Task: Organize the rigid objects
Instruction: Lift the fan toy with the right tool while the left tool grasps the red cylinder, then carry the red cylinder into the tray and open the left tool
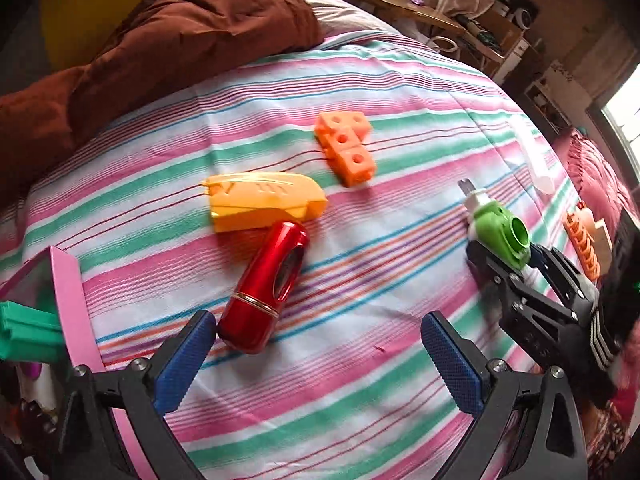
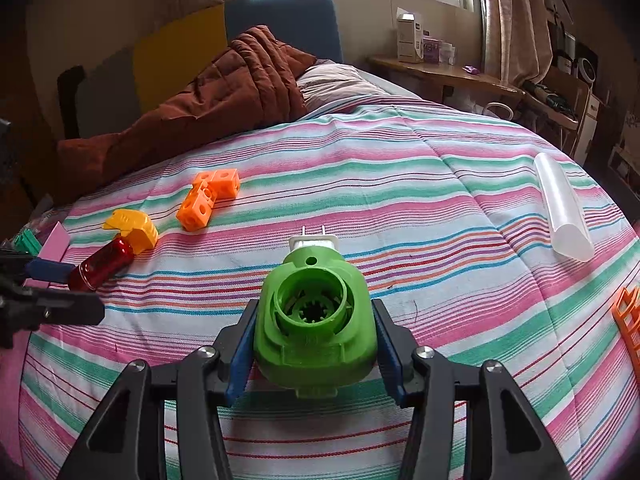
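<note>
A: Nearest, right claw (image 2: pixel 314 346) pinching the green plug-in device (image 2: pixel 316 320) by its two flanks, white prong end pointing far, body just above the striped bedspread (image 2: pixel 400 184). Looks like the carry step: one piece in hand, on its way to wherever the pieces get grouped.

B: And the left claw (image 1: pixel 316 344)?

A: Spread wide, gripping nothing. Left pad (image 1: pixel 184 360) just beside the near end of the red cylinder (image 1: pixel 264 288), apparently touching it. Probably lining up for a pick there.

B: Needed for that?

A: A shift left to bring the cylinder between both pads, then a squeeze across its width. Smooth, glossy and round, so likely to roll or slip if caught off centre.

B: Farther out?

A: Yellow plastic piece (image 1: pixel 264 204) touching the cylinder's far end. Beyond it, orange cube block (image 1: pixel 346 148), apart from both. Off to the right, a clear tube (image 2: pixel 564 212) near the bed's edge and an orange ribbed piece (image 2: pixel 628 320), partly cut off. At near left, a pink box edge (image 1: pixel 76 304) with something teal (image 1: pixel 24 332) in it, possibly the drop-off spot; cannot say for certain.
</note>
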Available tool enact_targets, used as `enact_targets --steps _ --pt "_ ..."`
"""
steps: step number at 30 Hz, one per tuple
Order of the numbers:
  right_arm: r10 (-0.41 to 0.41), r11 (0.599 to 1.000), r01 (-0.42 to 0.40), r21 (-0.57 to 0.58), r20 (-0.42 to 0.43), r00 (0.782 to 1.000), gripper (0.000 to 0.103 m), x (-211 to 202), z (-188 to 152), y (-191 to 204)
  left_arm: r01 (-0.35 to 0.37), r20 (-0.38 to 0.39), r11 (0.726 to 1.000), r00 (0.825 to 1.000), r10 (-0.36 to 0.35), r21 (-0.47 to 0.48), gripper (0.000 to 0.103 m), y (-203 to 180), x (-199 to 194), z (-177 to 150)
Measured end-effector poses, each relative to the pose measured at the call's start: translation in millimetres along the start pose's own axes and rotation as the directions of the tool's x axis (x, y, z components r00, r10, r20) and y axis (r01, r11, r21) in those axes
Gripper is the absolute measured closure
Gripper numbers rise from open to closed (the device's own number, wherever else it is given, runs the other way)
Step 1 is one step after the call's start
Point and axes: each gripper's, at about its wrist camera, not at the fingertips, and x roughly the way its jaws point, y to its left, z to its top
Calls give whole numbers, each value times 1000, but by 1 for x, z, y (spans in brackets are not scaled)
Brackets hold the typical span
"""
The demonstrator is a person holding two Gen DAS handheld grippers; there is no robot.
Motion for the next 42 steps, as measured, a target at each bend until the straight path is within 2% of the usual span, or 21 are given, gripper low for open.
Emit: enact_targets --steps 4,7,8,10,12,15,17,20,25,29,37,40,42 --pt "-3 1000 3 -2 0 1000 50 0 0 0 -73 51 997 996 71 22 0 -16 -3 -1" --pt "-2 1000 2 -2 2 1000 50 -1 0 0 -163 125 986 980 158 27 2 -23 1 6" --pt "-2 1000 2 -2 2 1000 50 -1 0 0 -182 147 982 974 174 42 6 -25 4 8" --pt "-2 1000 2 -2 3 1000 50 -1 0 0 -242 159 968 960 230 65 23 -27 10 9" --pt "-2 1000 2 -2 3 1000 50 -1 0 0 -258 140 964 959 247 66 48 -24 18 9" --pt "-1 1000 1 -1 5 1000 50 -1 0 0 -190 157 982 970 184 22 64 -18 18 3" --pt "-2 1000 2 -1 6 1000 50 -1 0 0 -173 172 985 970 170 4 67 -17 18 -2" --pt "-5 1000 5 -4 7 1000 50 -1 0 1 -165 189 986 969 161 4 77 -20 15 -12" --pt "-7 1000 7 -3 7 1000 50 -2 0 1 -169 189 985 967 170 -21 77 -24 6 -29" --pt "-14 1000 14 -9 7 1000 50 -1 0 2 -104 190 991 975 119 -85 77 -21 -5 -42" --pt "-44 999 44 -29 3 999 50 1 1 6 -14 229 986 972 53 -166 77 -17 -38 -78" --pt "-44 999 44 -30 2 999 50 1 1 5 0 234 985 971 41 -173 77 -16 -48 -91" --pt "-47 998 47 -32 2 999 50 2 1 6 -14 209 987 977 47 -157 77 -18 -48 -98"
